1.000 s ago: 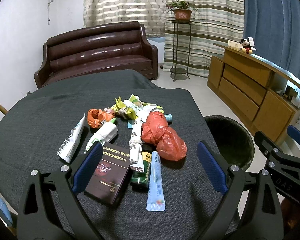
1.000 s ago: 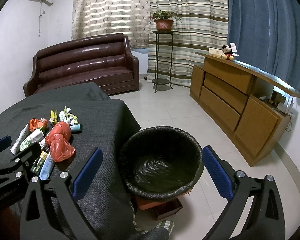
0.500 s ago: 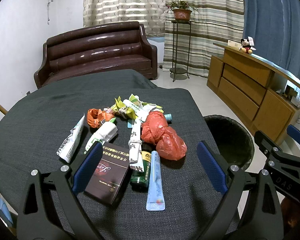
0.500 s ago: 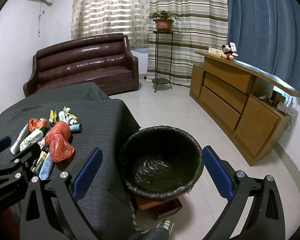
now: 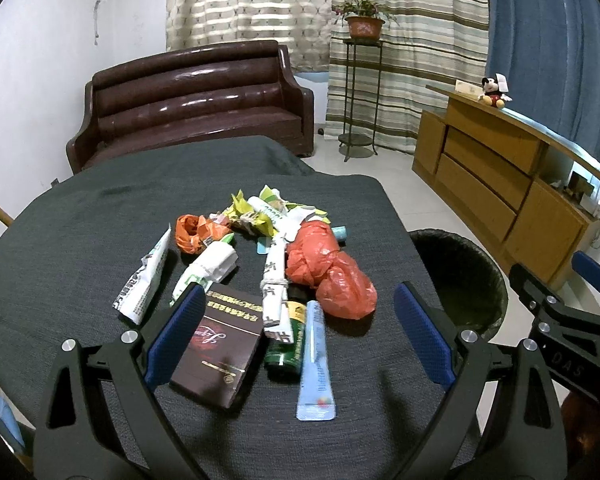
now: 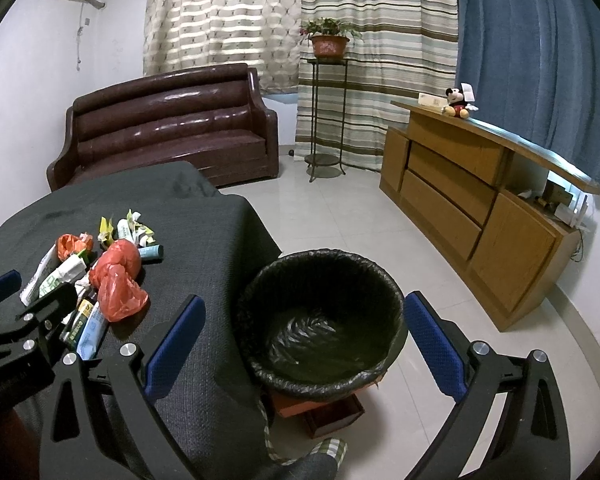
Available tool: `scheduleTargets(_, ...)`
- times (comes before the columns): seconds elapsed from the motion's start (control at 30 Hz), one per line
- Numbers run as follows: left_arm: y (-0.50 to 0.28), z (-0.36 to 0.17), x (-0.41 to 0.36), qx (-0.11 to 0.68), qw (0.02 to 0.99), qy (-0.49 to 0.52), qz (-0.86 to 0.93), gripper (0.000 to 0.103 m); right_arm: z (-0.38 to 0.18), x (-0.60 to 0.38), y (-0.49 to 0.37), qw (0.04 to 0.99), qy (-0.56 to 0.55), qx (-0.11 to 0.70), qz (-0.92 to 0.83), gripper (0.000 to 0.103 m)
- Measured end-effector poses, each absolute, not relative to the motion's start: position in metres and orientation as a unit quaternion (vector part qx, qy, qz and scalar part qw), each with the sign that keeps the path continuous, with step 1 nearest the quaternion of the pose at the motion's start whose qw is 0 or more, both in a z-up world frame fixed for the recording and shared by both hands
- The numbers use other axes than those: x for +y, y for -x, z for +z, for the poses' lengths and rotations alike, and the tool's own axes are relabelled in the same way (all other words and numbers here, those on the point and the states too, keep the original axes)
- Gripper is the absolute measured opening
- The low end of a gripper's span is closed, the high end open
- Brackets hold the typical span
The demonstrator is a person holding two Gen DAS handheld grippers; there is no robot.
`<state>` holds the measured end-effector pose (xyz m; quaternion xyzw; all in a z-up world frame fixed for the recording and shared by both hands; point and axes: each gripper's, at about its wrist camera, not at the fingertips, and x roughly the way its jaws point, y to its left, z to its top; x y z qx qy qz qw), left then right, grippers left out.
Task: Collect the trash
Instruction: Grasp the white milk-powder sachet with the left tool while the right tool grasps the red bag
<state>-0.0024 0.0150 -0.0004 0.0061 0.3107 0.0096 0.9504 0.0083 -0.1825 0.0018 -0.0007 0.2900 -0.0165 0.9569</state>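
1. On the dark-clothed counter point(image 5: 80, 240) a pile of trash is heaped near the middle, well within reach of the left tongs point(image 5: 296, 336).
2. Nearest those tongs lie a dark maroon box point(image 5: 220, 344), a green bottle point(image 5: 286, 344) and a pale blue sachet point(image 5: 316, 372); behind them sit a red plastic bag point(image 5: 328, 272), an orange wrapper point(image 5: 192, 232) and several white paper wrappers point(image 5: 144, 280).
3. The box is judged stiff and light, best pinched across its short width.
4. The red plastic bag is judged soft and nearly weightless, to be taken at its bunched knot.
5. The sachet is judged flat and slippery, so an edge would have to be caught.
6. The bottle is judged hard and prone to rolling.
7. The left tongs are spread wide and hold nothing, poised low above the near edge of the pile and pointed across the counter.
8. The right tongs point(image 6: 304, 344) are likewise spread and empty, held over the floor and aimed at the black-lined bin point(image 6: 320, 316), which stands just beside the counter's edge.
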Motion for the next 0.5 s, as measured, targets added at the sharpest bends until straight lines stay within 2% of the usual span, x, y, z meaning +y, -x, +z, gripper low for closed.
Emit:
scheduleTargets(0.33,0.009,-0.015,0.035,0.317,0.948,-0.007,0.033,0.091,-0.01,-0.18,-0.012,0.953,0.004,0.302,-0.001,0.096)
scheduleTargets(0.43,0.011,-0.019,0.05,0.325,0.945,-0.004,0.045,0.085,-0.011,-0.17,-0.015,0.953,0.008,0.304,0.008,0.095)
scheduleTargets(0.5,0.01,-0.021,0.061,0.33,0.943,0.0,0.052,0.085,-0.011,-0.165,-0.016,0.952,0.011,0.305,0.013,0.092)
